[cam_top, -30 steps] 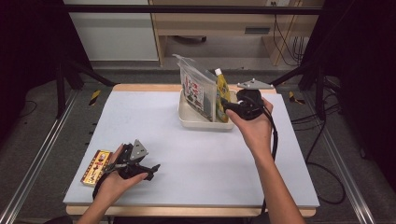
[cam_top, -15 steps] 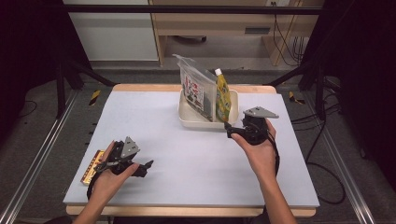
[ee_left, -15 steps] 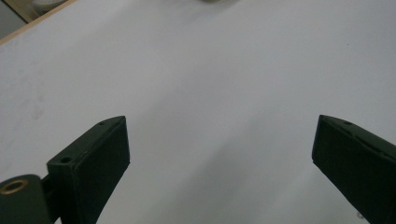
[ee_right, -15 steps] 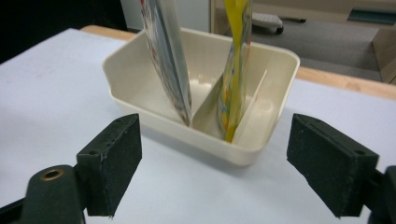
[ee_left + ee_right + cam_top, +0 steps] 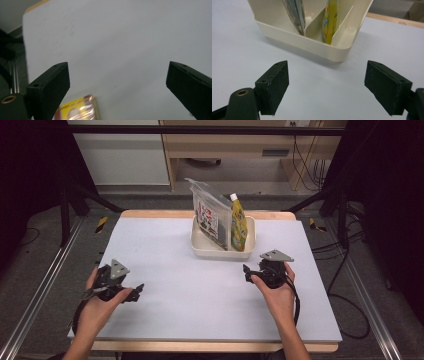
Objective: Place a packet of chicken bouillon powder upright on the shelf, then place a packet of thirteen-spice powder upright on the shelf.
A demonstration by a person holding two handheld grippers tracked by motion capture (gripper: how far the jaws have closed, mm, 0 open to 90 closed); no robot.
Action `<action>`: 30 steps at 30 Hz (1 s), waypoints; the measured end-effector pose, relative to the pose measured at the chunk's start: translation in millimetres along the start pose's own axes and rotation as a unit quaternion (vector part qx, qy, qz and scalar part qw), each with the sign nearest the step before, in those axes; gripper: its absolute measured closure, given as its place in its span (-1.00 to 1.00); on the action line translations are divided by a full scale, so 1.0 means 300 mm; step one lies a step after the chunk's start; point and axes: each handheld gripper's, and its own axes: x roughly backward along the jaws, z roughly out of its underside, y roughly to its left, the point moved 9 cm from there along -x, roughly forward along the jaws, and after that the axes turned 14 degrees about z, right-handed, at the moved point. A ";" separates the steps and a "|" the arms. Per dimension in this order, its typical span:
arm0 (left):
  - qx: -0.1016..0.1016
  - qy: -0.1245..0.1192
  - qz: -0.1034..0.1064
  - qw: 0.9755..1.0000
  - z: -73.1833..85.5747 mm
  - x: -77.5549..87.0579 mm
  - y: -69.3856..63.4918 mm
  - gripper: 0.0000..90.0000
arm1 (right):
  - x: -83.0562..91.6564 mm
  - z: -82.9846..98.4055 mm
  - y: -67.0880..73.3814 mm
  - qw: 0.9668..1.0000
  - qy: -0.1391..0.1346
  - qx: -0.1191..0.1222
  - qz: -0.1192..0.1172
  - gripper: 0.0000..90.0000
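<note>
Grey mat (image 5: 200,295) on table; cream divided tray (image 5: 220,251) at far centre, holding clear printed pouch (image 5: 210,215) and yellow squeeze pouch (image 5: 238,222) upright in separate compartments. Print not legible. Right gripper (image 5: 248,271) just opened, jaws spread, nothing between. Left gripper (image 5: 135,290) jaws spread wide above yellow packet (image 5: 78,110), not touching.

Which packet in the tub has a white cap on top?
The yellow pouch, on the right in the tub. The clear bag beside it has none.
</note>
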 end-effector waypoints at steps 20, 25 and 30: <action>0.135 0.136 0.002 0.981 0.192 0.009 0.109 -0.71 | -0.016 0.017 0.005 1.000 0.011 0.013 -0.003 -0.54; 0.158 0.153 -0.008 0.976 0.209 0.019 0.121 -0.73 | -0.022 0.025 0.000 1.000 0.017 0.017 -0.001 -0.54; 0.167 0.170 -0.004 0.971 0.231 0.022 0.122 -0.73 | -0.024 0.028 0.005 1.000 0.021 0.019 -0.005 -0.54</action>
